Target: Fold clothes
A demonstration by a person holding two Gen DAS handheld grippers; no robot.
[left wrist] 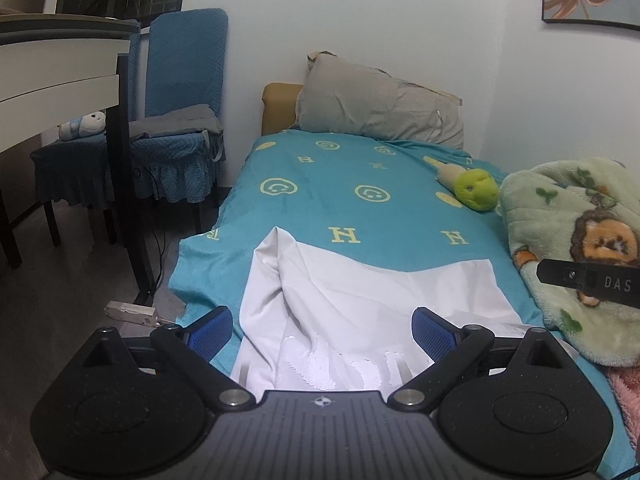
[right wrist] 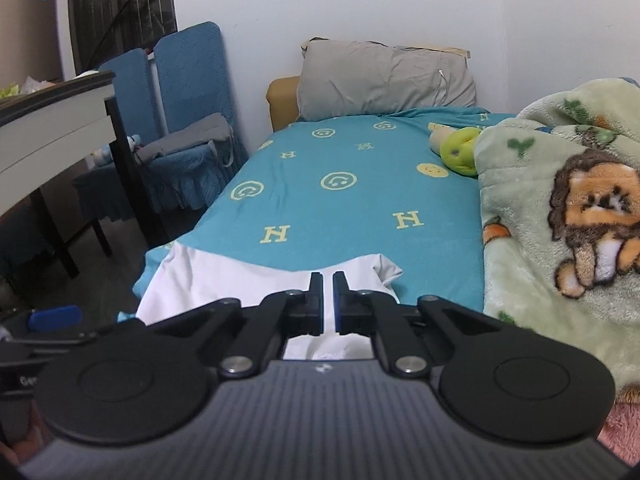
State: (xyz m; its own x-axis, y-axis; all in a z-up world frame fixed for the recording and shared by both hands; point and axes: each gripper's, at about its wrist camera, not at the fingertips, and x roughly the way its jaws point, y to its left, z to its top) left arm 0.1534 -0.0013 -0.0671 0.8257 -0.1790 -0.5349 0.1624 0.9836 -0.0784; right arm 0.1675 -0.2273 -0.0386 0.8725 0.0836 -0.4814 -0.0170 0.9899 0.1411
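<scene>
A white garment (left wrist: 360,292) lies rumpled on the near end of the teal bed sheet (left wrist: 320,200), one edge folded over on its left side. My left gripper (left wrist: 322,332) hovers above it, open, its blue pads (left wrist: 212,332) wide apart with nothing between them. In the right wrist view the same garment (right wrist: 224,280) spreads below my right gripper (right wrist: 328,300), which is shut with only a thin slit between the fingers and no cloth caught in it. A black part of the right gripper (left wrist: 588,280) shows at the right edge of the left wrist view.
A fleece lion blanket (right wrist: 560,200) is heaped along the bed's right side, with a green plush toy (left wrist: 476,188) beside it and a grey pillow (left wrist: 376,100) at the head. Left of the bed stand blue-covered chairs (left wrist: 180,80), a table (left wrist: 60,64) and a power strip (left wrist: 130,312) on the floor.
</scene>
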